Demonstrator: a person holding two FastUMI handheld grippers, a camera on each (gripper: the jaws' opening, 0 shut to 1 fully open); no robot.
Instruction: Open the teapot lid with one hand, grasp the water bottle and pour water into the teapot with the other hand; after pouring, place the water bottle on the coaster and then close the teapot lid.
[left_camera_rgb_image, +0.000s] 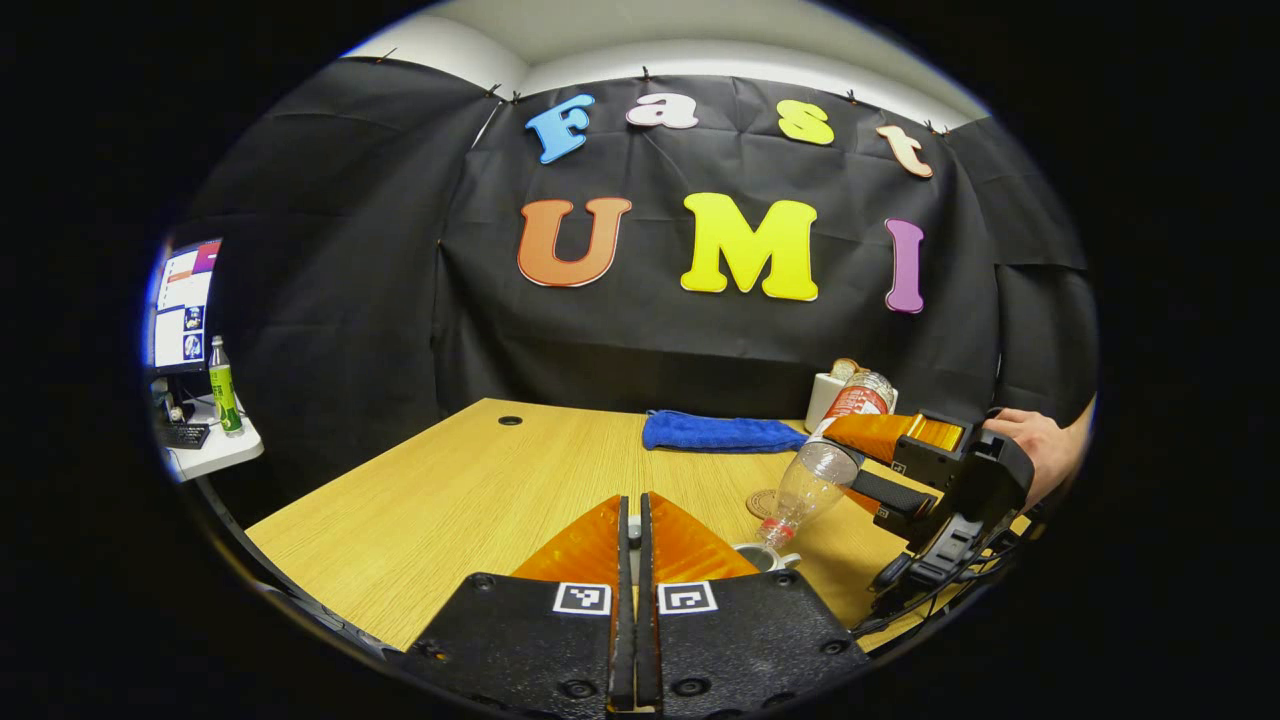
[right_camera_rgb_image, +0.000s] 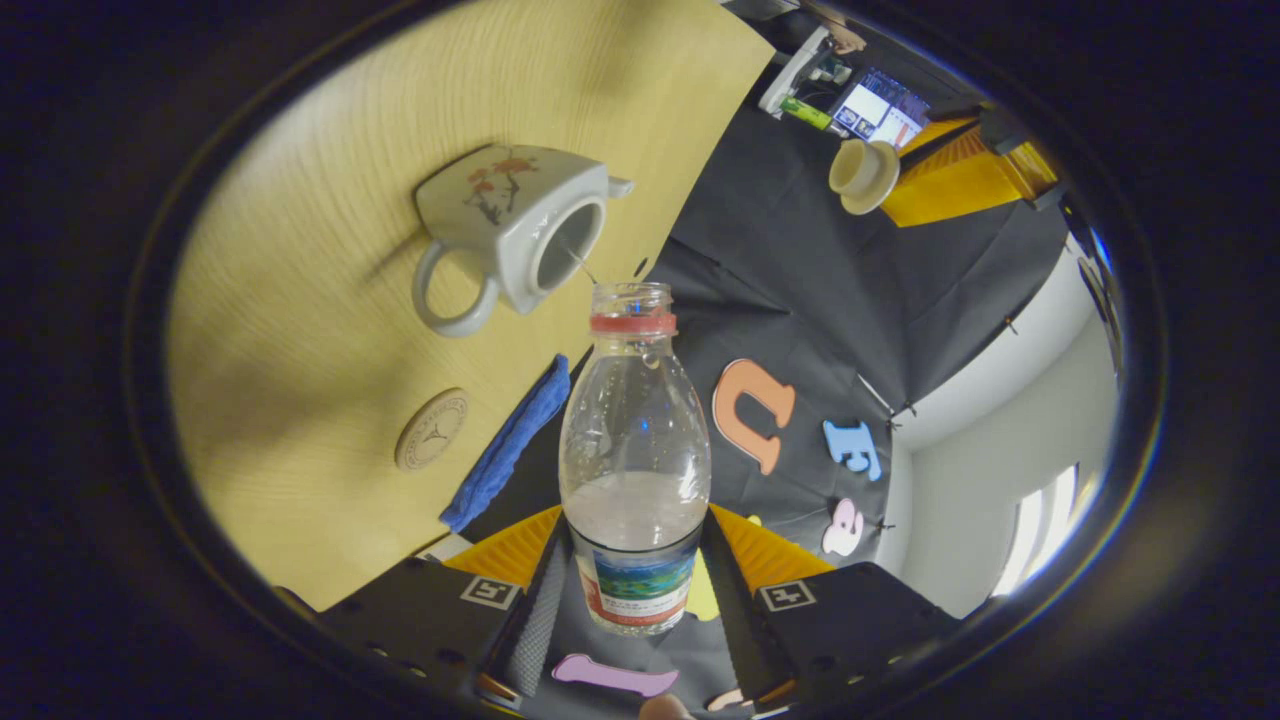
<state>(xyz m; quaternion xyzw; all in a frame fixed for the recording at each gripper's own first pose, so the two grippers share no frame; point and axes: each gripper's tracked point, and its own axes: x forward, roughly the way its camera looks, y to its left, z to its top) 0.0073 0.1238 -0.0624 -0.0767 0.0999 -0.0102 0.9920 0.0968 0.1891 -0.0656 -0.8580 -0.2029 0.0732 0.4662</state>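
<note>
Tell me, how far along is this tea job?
Done: the white flowered teapot stands open, its cream lid held away by the left tool. In hand: the right tool tips the clear plastic water bottle, mouth towards the pot's opening, seemingly pouring. Left: stand the bottle on the round cork coaster, then put the lid back.

Left gripper view faces the wall; right gripper view, rolled, overlooks the shared table (left_camera_rgb_image: 470, 480).
</note>
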